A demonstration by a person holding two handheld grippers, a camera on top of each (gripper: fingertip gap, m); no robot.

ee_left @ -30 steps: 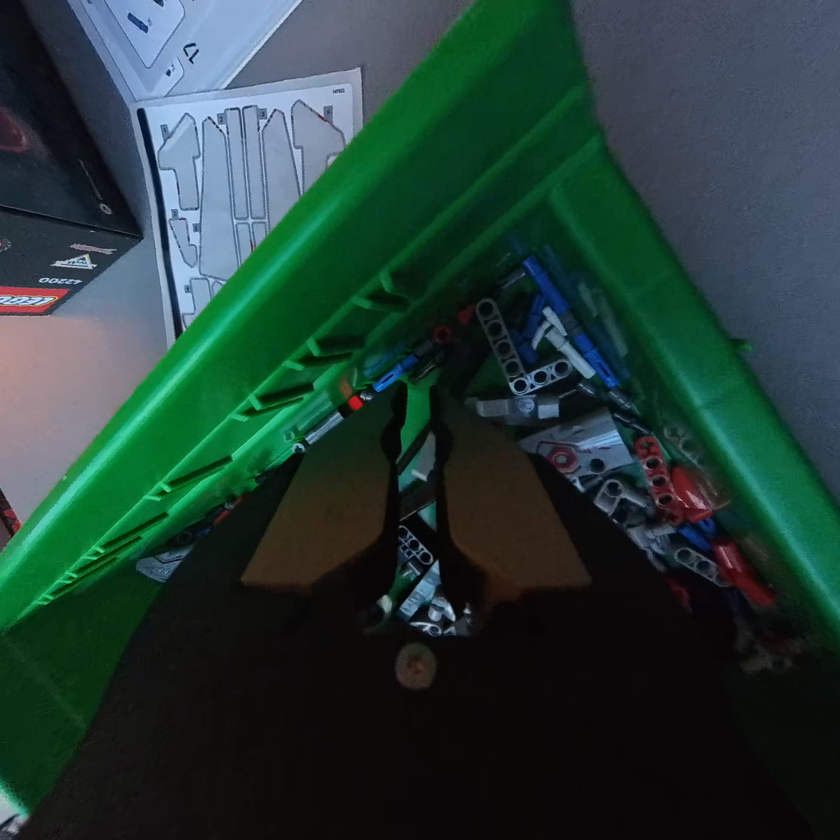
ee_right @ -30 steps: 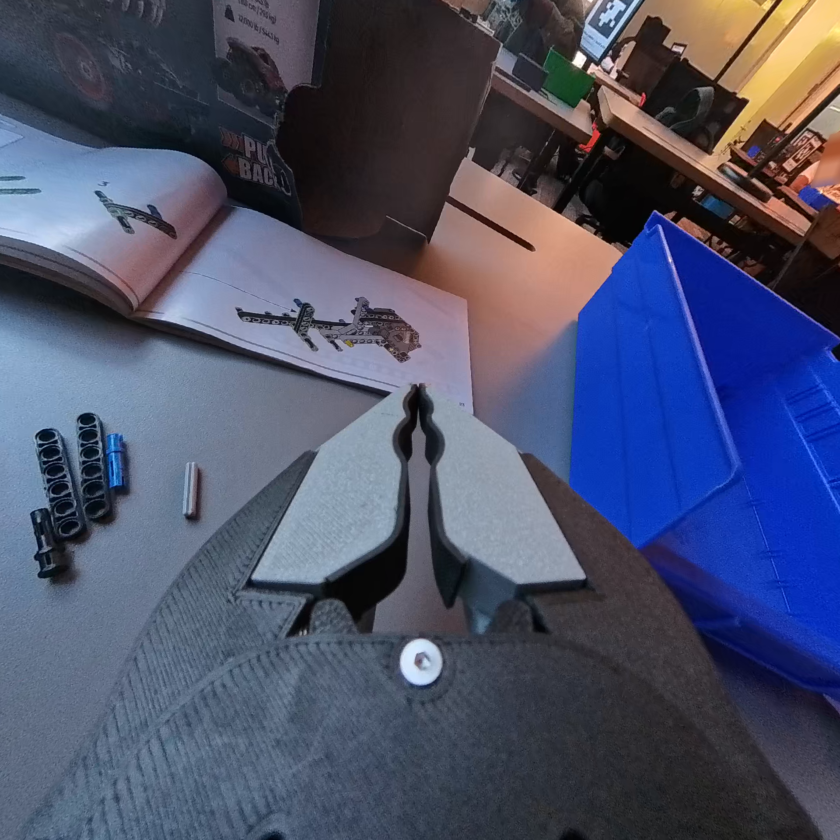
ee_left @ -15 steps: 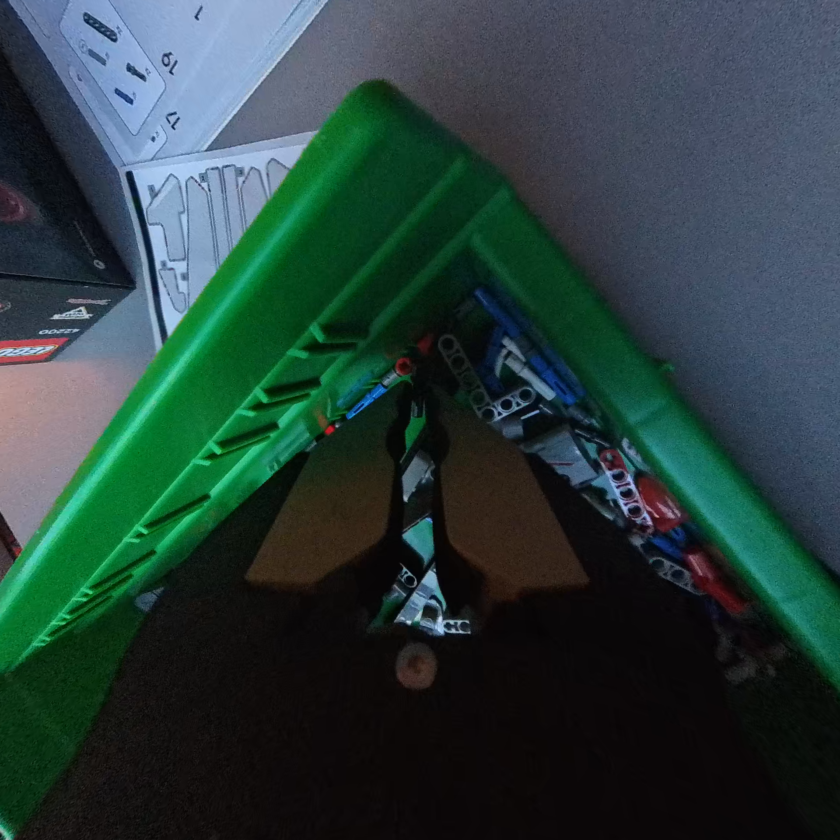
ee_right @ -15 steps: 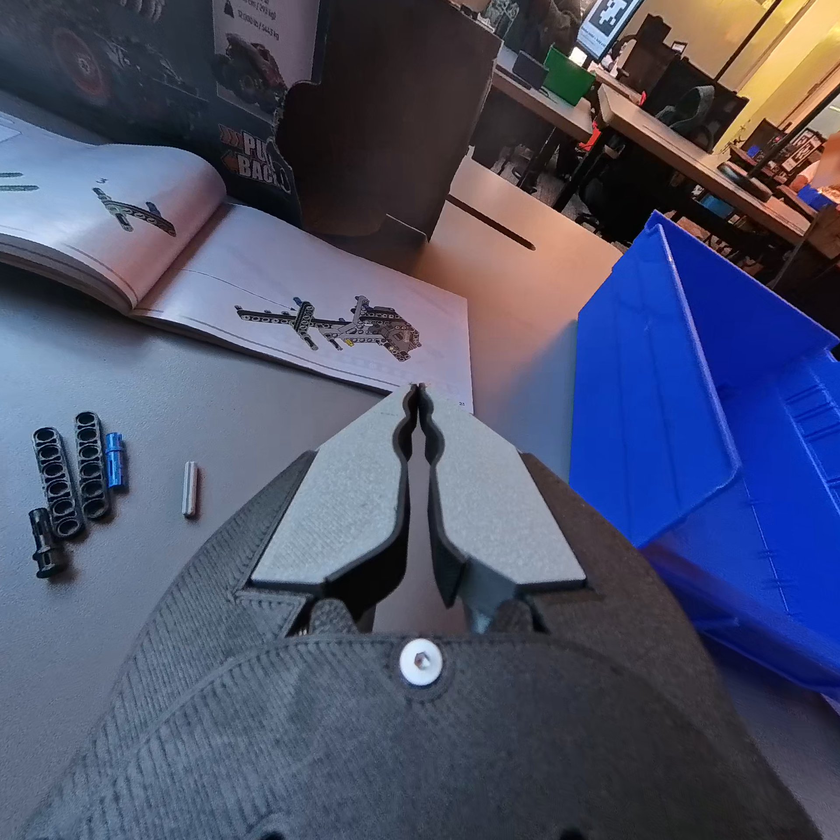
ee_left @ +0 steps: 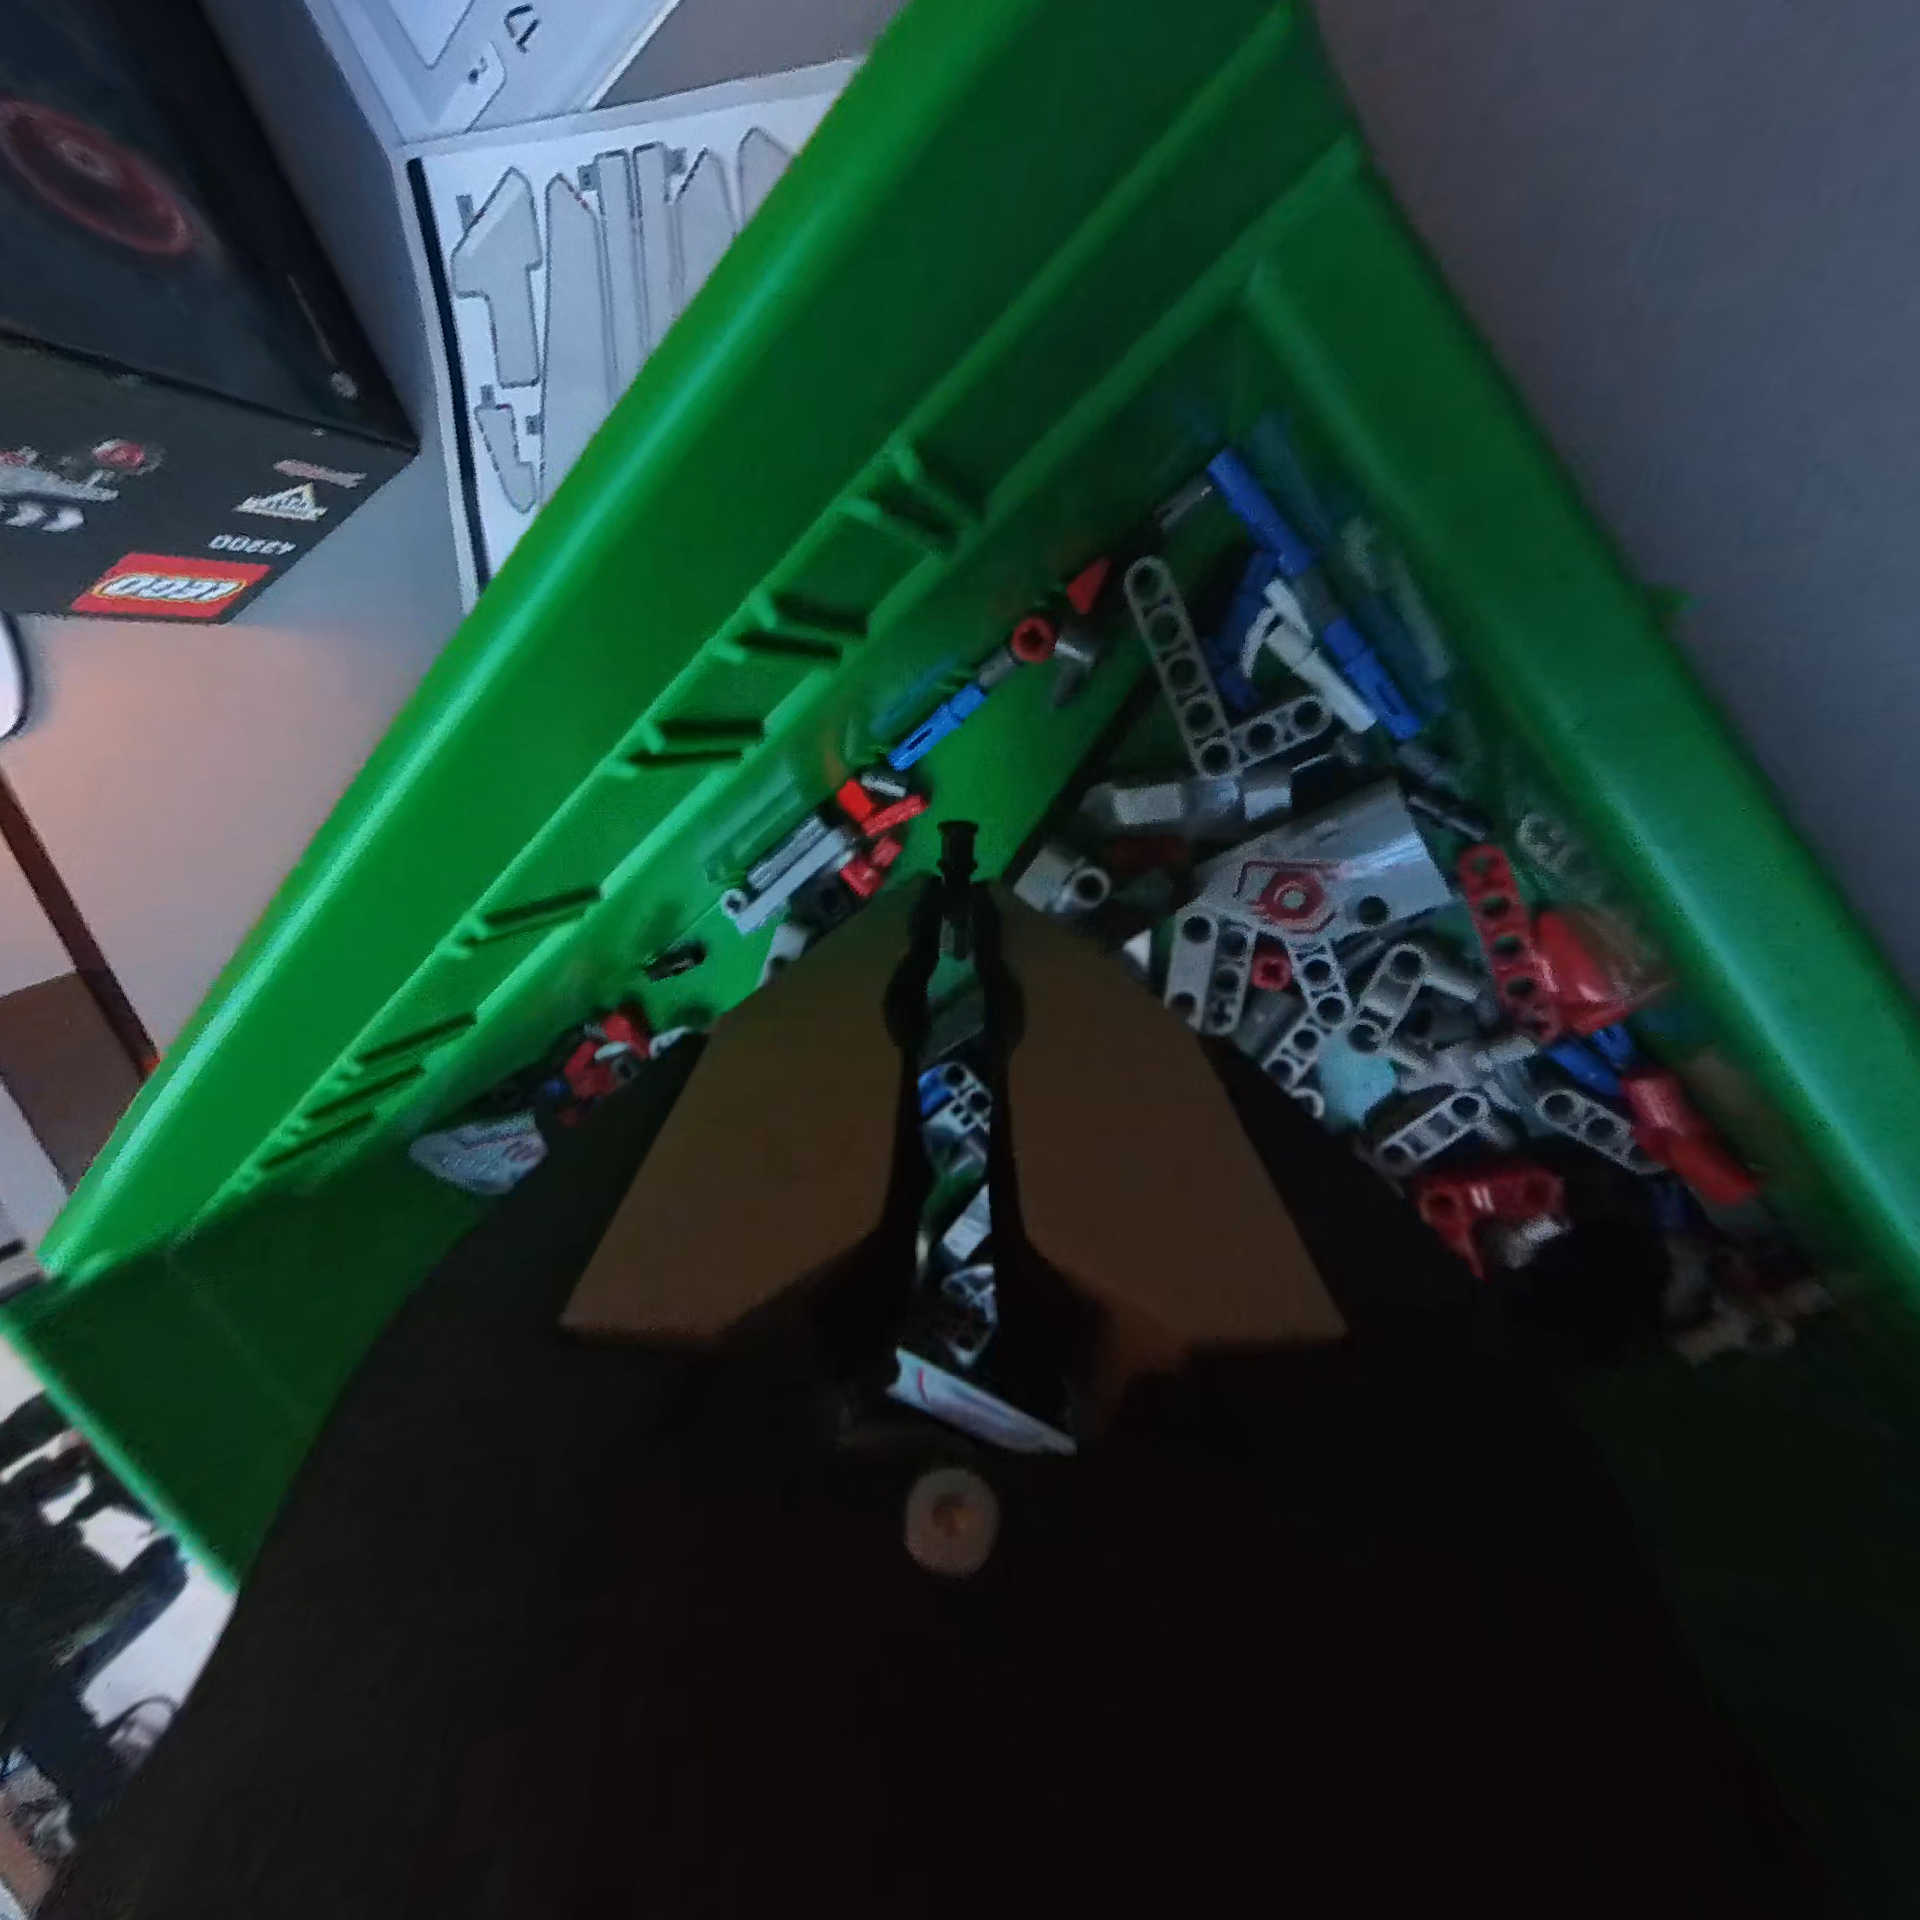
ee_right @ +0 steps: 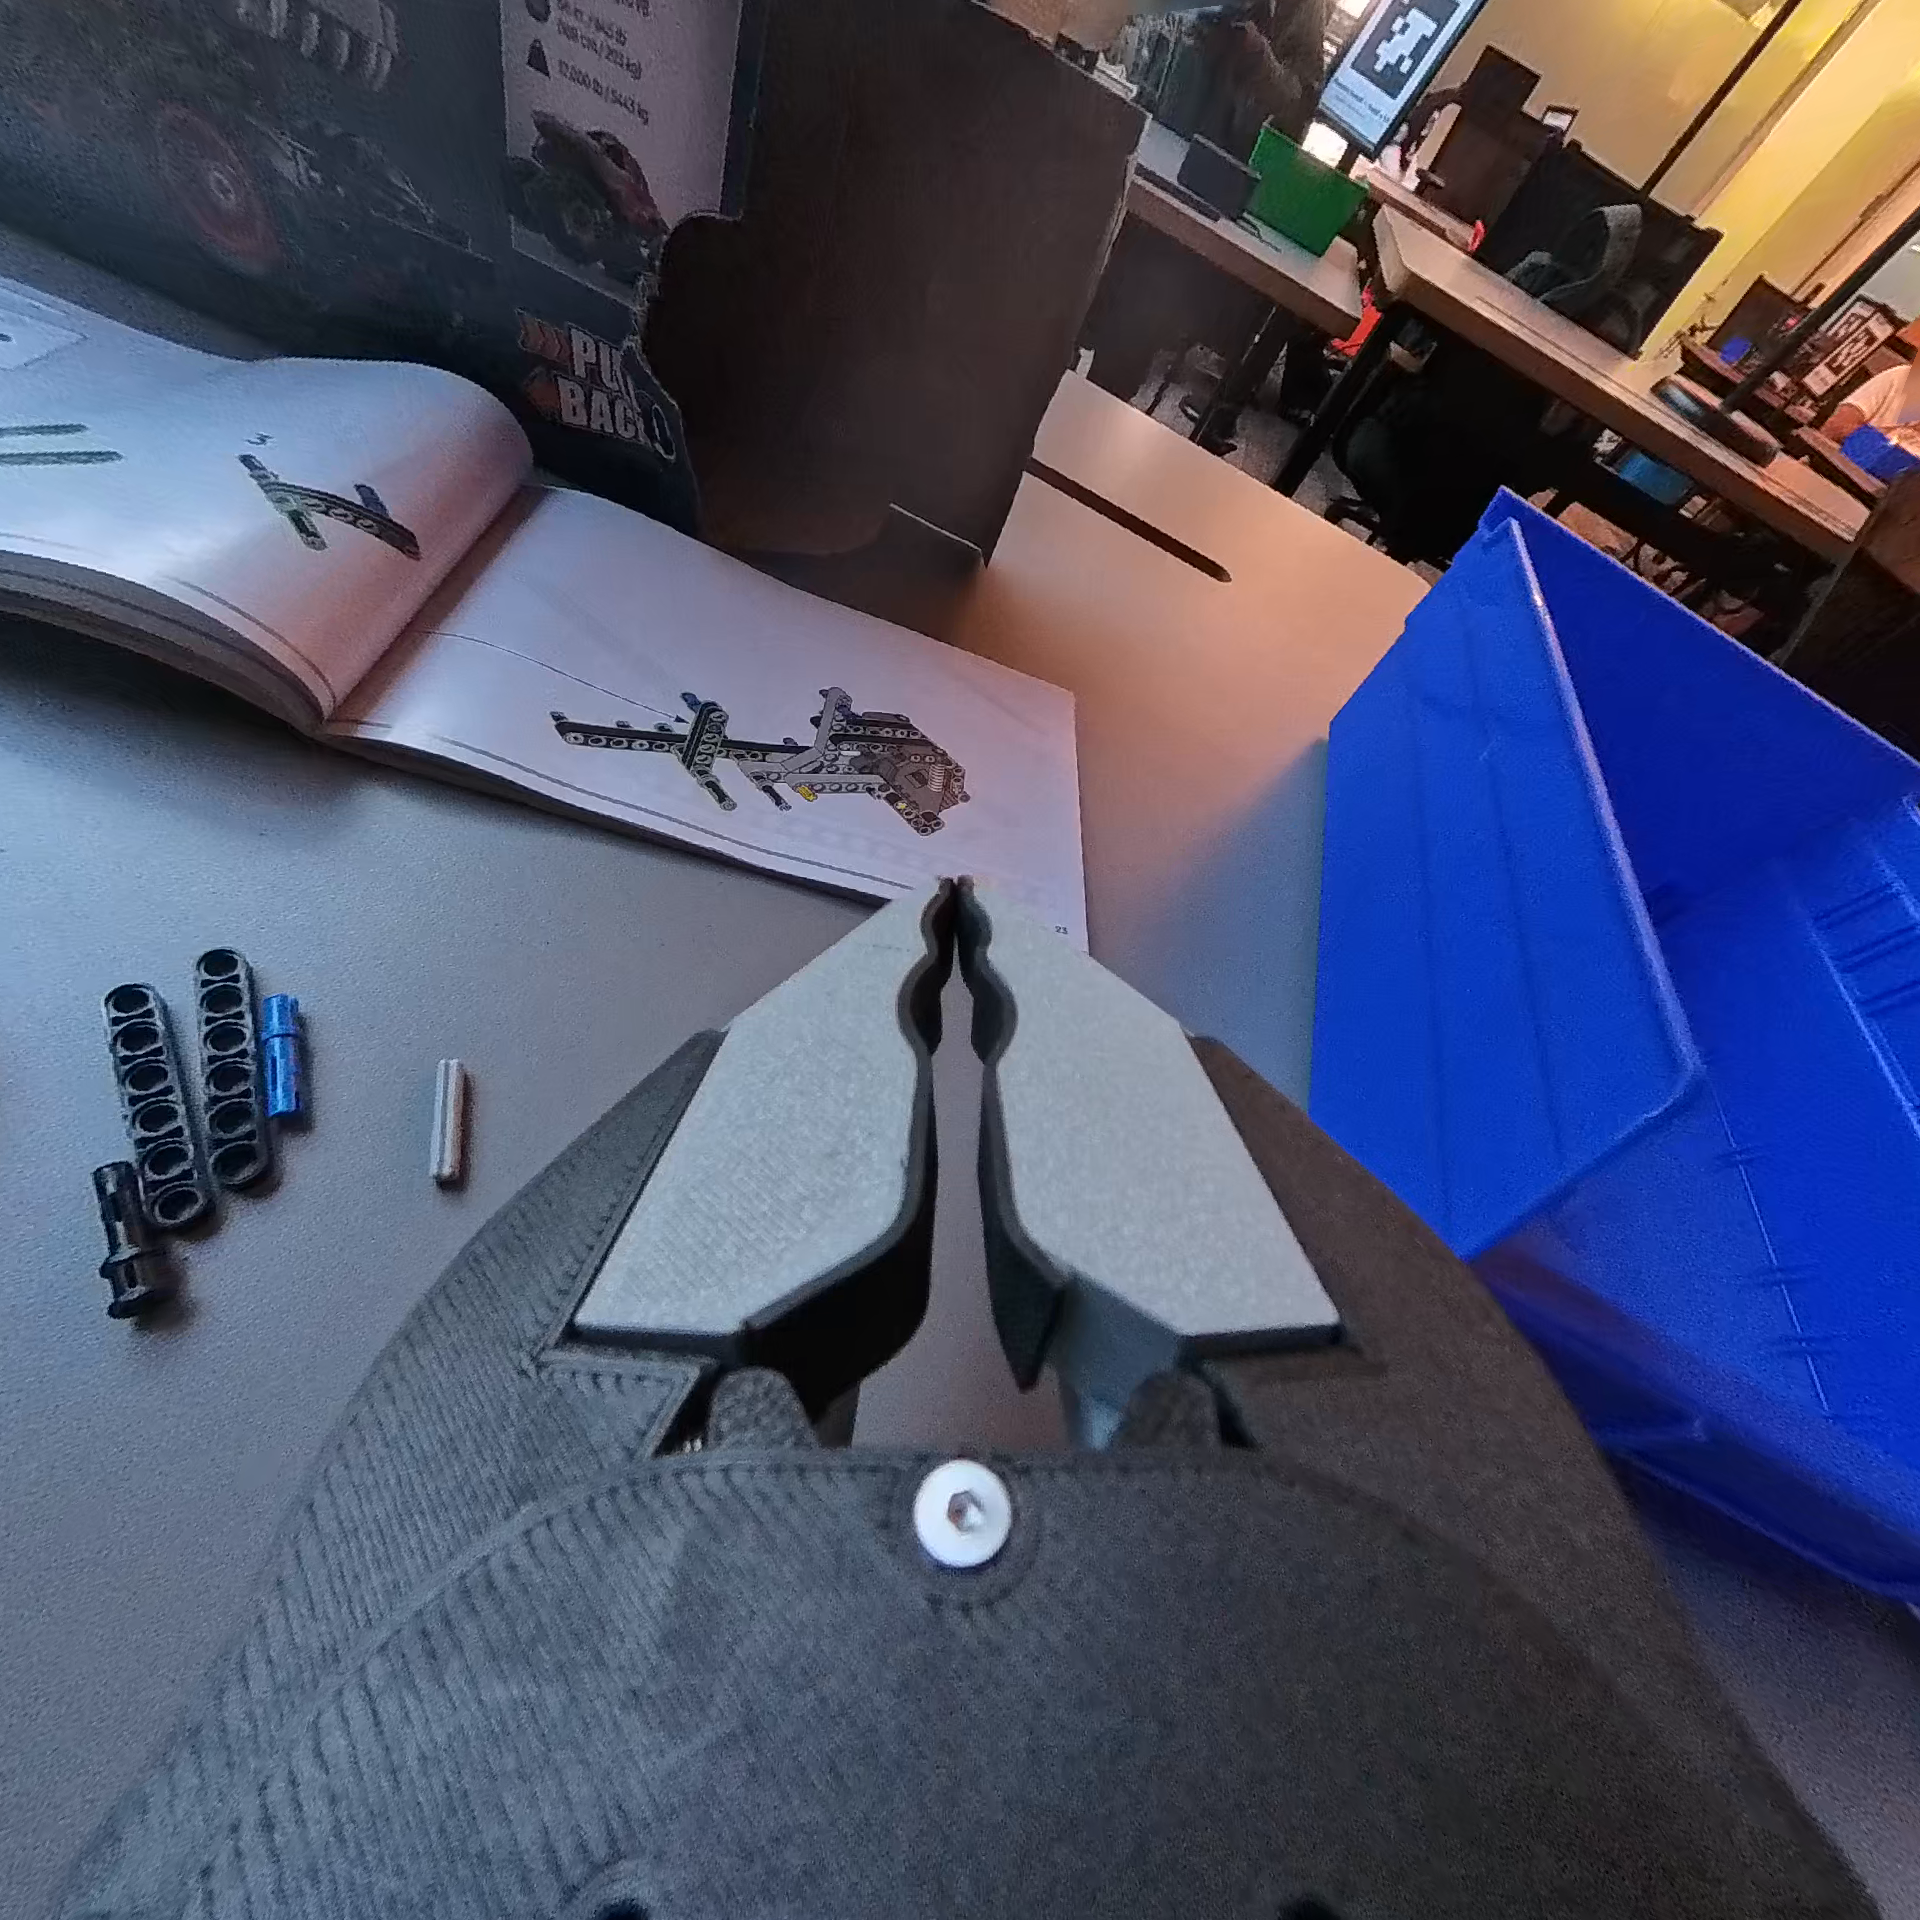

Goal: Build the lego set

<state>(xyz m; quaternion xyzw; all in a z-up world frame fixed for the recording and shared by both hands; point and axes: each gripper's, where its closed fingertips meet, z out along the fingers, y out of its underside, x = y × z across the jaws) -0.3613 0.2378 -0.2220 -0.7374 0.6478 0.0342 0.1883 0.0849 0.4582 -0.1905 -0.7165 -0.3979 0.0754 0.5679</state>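
While the left gripper hangs over the green bin of mixed lego pieces, its jaws pinch a small black pin above the bin floor. Right gripper is closed and empty beside the blue bin, the open instruction booklet just beyond its tips.
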